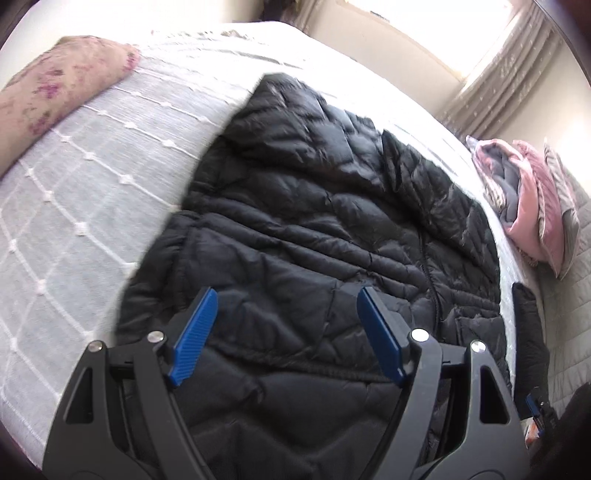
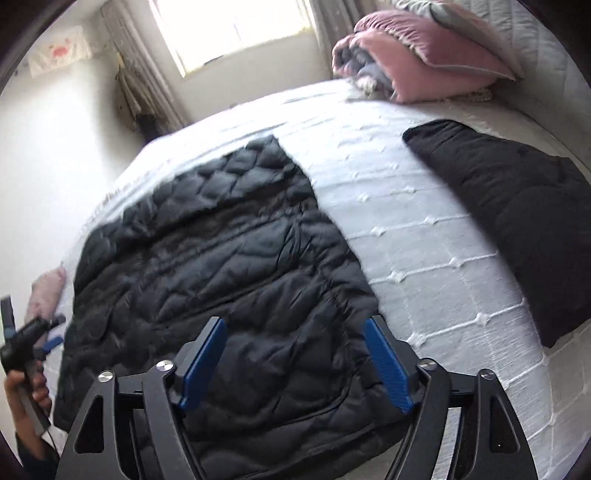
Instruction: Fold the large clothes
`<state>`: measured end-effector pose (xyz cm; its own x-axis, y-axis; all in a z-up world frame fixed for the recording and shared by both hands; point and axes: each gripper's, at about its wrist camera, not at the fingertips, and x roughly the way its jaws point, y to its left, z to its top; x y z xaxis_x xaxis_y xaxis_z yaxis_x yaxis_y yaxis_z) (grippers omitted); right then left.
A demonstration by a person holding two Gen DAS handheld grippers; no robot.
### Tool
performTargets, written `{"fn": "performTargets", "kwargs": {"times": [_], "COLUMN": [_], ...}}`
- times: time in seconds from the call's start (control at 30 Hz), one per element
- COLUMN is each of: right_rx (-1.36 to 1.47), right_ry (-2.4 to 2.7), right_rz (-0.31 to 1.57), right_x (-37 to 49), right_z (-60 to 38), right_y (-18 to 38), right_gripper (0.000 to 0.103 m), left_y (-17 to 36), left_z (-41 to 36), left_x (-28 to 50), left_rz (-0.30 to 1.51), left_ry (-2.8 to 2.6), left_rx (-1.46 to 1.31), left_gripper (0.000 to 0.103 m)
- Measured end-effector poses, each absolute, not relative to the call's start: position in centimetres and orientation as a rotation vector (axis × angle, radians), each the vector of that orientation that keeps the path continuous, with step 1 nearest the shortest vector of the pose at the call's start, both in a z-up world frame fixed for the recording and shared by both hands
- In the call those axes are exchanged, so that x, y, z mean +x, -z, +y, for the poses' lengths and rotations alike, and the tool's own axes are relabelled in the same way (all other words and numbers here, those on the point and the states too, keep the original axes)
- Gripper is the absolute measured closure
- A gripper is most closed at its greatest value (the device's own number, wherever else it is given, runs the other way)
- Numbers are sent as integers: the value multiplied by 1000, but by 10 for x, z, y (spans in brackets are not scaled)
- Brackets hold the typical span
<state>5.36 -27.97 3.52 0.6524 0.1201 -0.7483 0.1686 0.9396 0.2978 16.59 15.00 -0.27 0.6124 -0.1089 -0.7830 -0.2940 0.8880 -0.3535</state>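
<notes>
Two grippers hovering above a black quilted jacket point(image 1: 332, 221) on a bed point(image 1: 74, 192).
The left gripper point(image 1: 286, 332) and right gripper point(image 2: 295, 362) are gaping wide, holding nothing; the jacket is lying mid-frame.

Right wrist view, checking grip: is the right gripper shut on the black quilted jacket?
No, the right gripper hovers open above the black quilted jacket.

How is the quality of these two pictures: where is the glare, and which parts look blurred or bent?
Left wrist view: the window is overexposed, the far bedspread washes out, and the jacket edge smears. Right wrist view: the window glares, the jacket looks soft, and the bed bulges from the fisheye lens. Both tools look sharp.
</notes>
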Motion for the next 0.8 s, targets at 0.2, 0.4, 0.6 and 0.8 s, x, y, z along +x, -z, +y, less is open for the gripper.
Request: {"fn": "performTargets", "kwargs": {"times": [0.2,0.4,0.6,0.8], "right_rx": [447,502,416,521], "right_ry": [58,57,149,72], "right_rz": [887,985,1021,1045], "right_x": [47,50,39,30], "right_z": [-309,-322,-330,-345], "right_y": [-19,7,17,29], "right_gripper": [13,14,24,68], "left_y": [-1,23,42,57], "left_z": [175,196,218,208], "left_x": [120,62,16,12], "left_rz": [918,968,976,1013], "left_ry": [-172,-208,-264,-185], "left_rx": [-512,-586,-691,-735], "left_gripper": [25,25,25,25]}}
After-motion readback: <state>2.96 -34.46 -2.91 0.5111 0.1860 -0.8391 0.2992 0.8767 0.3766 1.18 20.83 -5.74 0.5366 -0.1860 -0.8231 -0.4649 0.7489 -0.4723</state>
